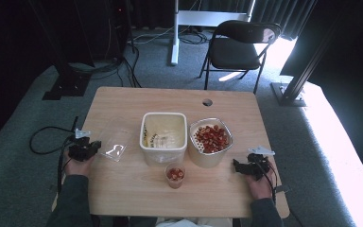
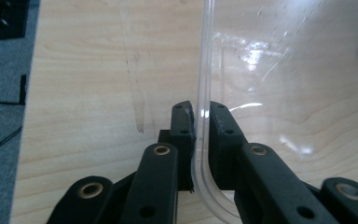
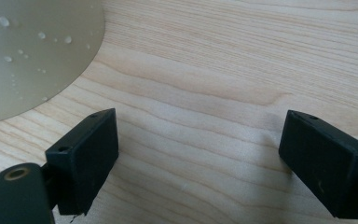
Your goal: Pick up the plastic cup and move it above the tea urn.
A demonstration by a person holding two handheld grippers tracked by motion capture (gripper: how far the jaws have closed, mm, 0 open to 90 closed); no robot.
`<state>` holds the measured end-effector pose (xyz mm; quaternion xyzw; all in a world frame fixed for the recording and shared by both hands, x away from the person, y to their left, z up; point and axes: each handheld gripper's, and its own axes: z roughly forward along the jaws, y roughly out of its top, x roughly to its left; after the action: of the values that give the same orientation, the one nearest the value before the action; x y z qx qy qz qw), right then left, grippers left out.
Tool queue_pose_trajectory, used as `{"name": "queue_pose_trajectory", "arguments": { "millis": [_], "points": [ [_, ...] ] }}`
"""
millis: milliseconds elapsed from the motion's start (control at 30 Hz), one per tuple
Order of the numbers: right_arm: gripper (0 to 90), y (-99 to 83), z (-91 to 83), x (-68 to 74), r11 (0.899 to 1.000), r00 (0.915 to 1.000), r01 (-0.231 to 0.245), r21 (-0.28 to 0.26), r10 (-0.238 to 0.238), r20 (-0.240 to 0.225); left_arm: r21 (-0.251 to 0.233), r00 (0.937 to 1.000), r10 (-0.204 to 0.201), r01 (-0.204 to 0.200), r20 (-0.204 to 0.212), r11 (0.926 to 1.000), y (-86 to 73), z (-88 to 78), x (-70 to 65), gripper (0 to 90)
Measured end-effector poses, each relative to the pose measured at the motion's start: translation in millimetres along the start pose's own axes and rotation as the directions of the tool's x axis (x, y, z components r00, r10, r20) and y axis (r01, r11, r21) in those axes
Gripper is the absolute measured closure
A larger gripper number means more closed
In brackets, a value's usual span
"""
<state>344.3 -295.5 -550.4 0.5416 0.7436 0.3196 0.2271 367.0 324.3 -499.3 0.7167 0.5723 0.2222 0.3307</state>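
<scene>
So on the wooden table (image 1: 123, 189) there's a square white tub (image 1: 164, 137) mid-table, with a round strainer bowl (image 1: 211, 142) of red pieces just right of it and a small cup (image 1: 175, 175) already holding a few, near side. The clear lid (image 1: 115, 140) lies flat at the left. The left gripper (image 2: 201, 122) is clamped on its rim, so I'd guess lidding is only starting. The right gripper (image 3: 198, 158) sits on the right, jaws wide, nothing in them.

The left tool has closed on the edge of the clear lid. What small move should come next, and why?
Probably lift the clear lid a little off the table. The left tool pinches its rim, and the open tub stands close beside it, so the lid likely goes there. The right tool rests open on bare wood.
</scene>
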Motion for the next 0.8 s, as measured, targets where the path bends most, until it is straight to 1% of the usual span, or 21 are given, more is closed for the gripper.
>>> {"name": "queue_pose_trajectory", "arguments": {
  "millis": [67,133,200,400,667,800],
  "points": [
    [11.3,0.0,0.0,0.0,1.000,1.0000,0.000,0.000,0.000,0.000,-0.025,1.0000,0.001,-0.001,0.005,0.9997,3.3,-5.8,1.2,85.8],
    [11.3,0.0,-0.1,0.0,1.000,1.0000,0.000,0.001,0.000,0.000,-0.038,0.9999,0.012,-0.012,-0.004,0.9992,6.6,-11.1,0.9,86.3],
    [11.4,0.0,0.0,0.0,1.000,1.0000,0.001,0.000,-0.001,0.000,-0.058,0.9999,0.013,-0.012,0.011,0.9983,9.3,-15.9,1.6,86.4],
    [11.3,0.0,0.0,0.0,1.000,1.0000,0.001,0.000,-0.001,0.000,-0.108,0.9993,0.032,-0.030,0.019,0.9937,17.9,-30.1,-0.5,86.5],
    [11.3,0.0,0.0,0.0,1.000,1.0000,0.001,0.000,-0.001,0.000,-0.168,0.9978,0.063,-0.059,0.020,0.9840,32.4,-49.6,-4.1,86.5],
    [11.4,0.0,0.0,-0.1,1.000,1.0000,0.001,-0.001,-0.001,0.000,-0.197,0.9966,0.078,-0.071,0.028,0.9780,39.3,-60.6,-7.1,86.5]
  ]
}}
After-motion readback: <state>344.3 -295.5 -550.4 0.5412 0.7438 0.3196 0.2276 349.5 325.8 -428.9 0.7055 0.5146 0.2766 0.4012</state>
